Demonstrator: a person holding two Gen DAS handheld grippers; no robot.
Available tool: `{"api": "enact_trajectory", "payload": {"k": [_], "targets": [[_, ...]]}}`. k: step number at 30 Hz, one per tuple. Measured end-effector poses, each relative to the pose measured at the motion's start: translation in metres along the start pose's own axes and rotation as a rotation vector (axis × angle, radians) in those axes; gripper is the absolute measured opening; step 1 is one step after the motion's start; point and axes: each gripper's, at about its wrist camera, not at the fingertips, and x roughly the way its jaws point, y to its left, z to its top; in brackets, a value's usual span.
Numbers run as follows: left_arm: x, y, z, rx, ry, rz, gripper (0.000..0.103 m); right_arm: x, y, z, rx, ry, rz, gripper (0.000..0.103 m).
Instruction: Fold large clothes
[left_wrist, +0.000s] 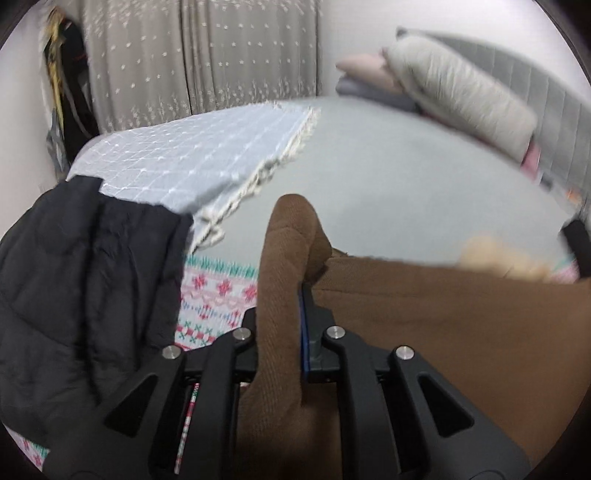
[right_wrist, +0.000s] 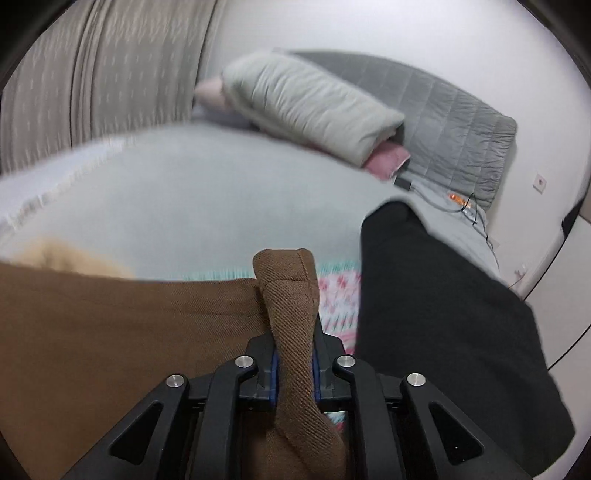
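Note:
A large brown garment (left_wrist: 443, 325) stretches between my two grippers above a bed. My left gripper (left_wrist: 284, 332) is shut on one corner of it, and a fold of brown cloth stands up between the jaws. In the right wrist view my right gripper (right_wrist: 293, 354) is shut on another corner of the brown garment (right_wrist: 122, 332), with a twisted tab of ribbed cloth rising from the jaws. The cloth's top edge runs taut from one gripper towards the other. A pale yellow lining (right_wrist: 70, 258) shows past that edge.
The grey bed sheet (left_wrist: 388, 184) lies ahead. A black padded jacket (left_wrist: 74, 288) is at the left, a dark garment (right_wrist: 443, 314) at the right. A patterned pink blanket (left_wrist: 218, 295) lies below. A light blue checked cloth (left_wrist: 192, 155), rolled bedding (right_wrist: 310, 107), curtains (left_wrist: 199, 55) and cables (right_wrist: 465, 206) sit farther back.

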Motion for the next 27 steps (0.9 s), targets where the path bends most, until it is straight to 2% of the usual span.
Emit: {"api": "enact_trajectory", "payload": {"k": [2,4,6,8,10,11,12,14,15,17,19,21,23,24,25,26,27], "targets": [[0.012,0.001,-0.009,0.006,0.037,0.005,0.016,0.017,0.003,-0.013,-0.001,0.043,0.006,0.018],[0.014,0.006,-0.007,-0.019,0.067,0.014,0.025,0.024,0.0,-0.018,0.008,0.069,0.006,0.023],[0.014,0.008,-0.002,-0.011,0.092,0.049,0.04,0.023,-0.007,-0.018,0.024,0.083,-0.005,0.03],[0.004,0.009,0.0,0.013,0.091,0.079,0.044,0.018,-0.017,-0.014,0.043,0.087,-0.036,0.036],[-0.015,0.007,0.002,0.036,0.079,0.065,0.046,-0.002,-0.022,-0.013,0.079,0.071,-0.045,0.04],[-0.027,0.003,0.0,0.043,0.058,0.035,0.055,-0.012,-0.024,-0.013,0.096,0.055,-0.03,0.045],[-0.042,-0.004,-0.001,0.045,0.023,-0.004,0.069,-0.026,-0.022,-0.012,0.114,0.024,0.0,0.048],[-0.064,-0.024,-0.004,0.05,-0.039,-0.092,0.081,-0.056,-0.001,-0.01,0.121,-0.053,0.109,0.064],[-0.074,-0.039,-0.006,0.057,-0.049,-0.157,0.082,-0.064,0.012,-0.009,0.111,-0.065,0.149,0.068],[-0.075,-0.061,-0.011,0.065,-0.01,-0.25,0.082,-0.079,0.056,-0.01,0.037,-0.054,0.305,0.071],[-0.064,-0.074,-0.018,0.078,0.033,-0.288,0.082,-0.084,0.099,-0.015,-0.043,-0.019,0.413,0.071],[-0.048,-0.073,-0.026,0.115,0.07,-0.229,0.082,-0.078,0.117,-0.021,-0.095,0.011,0.409,0.071],[-0.027,-0.046,-0.034,0.143,0.111,-0.137,0.082,-0.056,0.106,-0.027,-0.101,0.062,0.349,0.071],[-0.022,-0.029,-0.036,0.131,0.119,-0.111,0.082,-0.042,0.087,-0.029,-0.074,0.091,0.32,0.071],[-0.018,-0.002,-0.037,0.091,0.134,-0.086,0.083,-0.025,0.055,-0.034,-0.023,0.125,0.254,0.071],[-0.015,0.02,-0.036,0.04,0.157,-0.054,0.088,-0.013,0.024,-0.04,0.02,0.149,0.182,0.071],[-0.013,0.042,-0.036,-0.018,0.183,0.001,0.089,-0.007,0.0,-0.044,0.048,0.163,0.153,0.066]]}}
